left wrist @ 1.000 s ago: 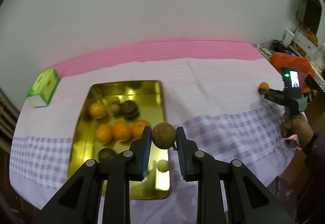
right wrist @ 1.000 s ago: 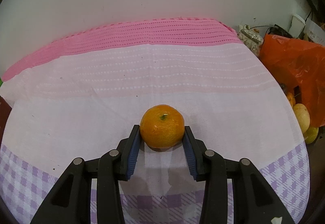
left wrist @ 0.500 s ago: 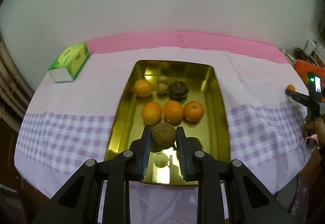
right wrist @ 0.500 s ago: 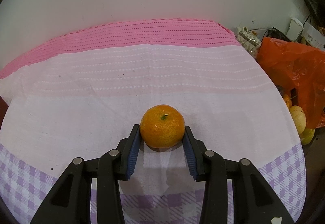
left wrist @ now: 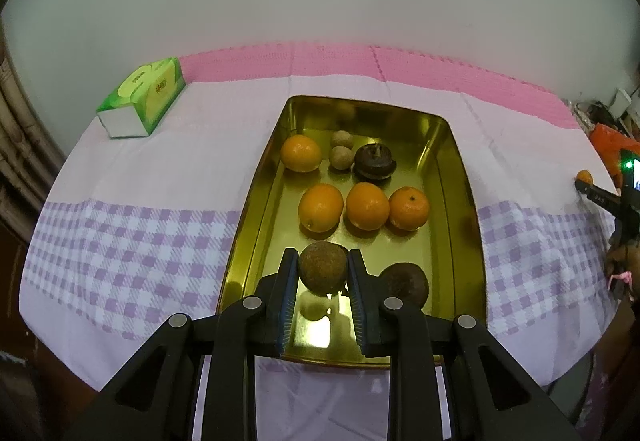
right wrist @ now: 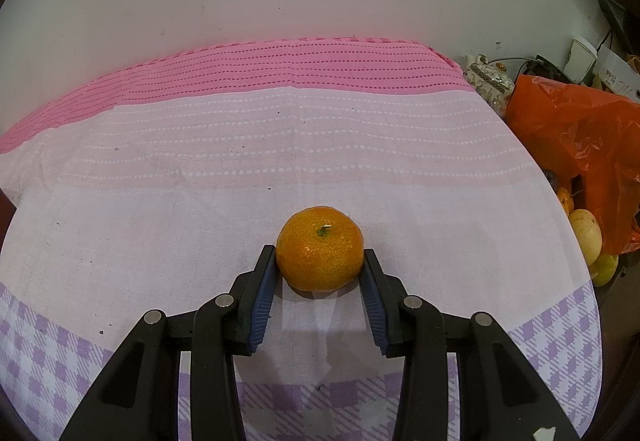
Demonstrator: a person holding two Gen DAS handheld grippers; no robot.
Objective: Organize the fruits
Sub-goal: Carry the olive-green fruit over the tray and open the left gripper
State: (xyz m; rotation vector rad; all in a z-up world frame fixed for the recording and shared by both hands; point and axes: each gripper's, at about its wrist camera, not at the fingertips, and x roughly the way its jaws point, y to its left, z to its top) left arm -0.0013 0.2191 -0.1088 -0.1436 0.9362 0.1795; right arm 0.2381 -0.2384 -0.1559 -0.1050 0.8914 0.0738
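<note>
A round, rough brown fruit [left wrist: 322, 267] is clamped between the blue pads of the left gripper [left wrist: 322, 273] above the near end of a shiny golden metal tray [left wrist: 460, 177], while a dimpled orange tangerine [right wrist: 320, 248] is gripped by the right gripper [right wrist: 320, 267] over the pink-and-white tablecloth [right wrist: 200, 177].

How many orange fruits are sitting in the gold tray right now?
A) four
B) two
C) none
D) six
A: the left wrist view shows the tray holding four orange fruits, one at the back and three in a row; the rest in it are brown or tan.
</note>
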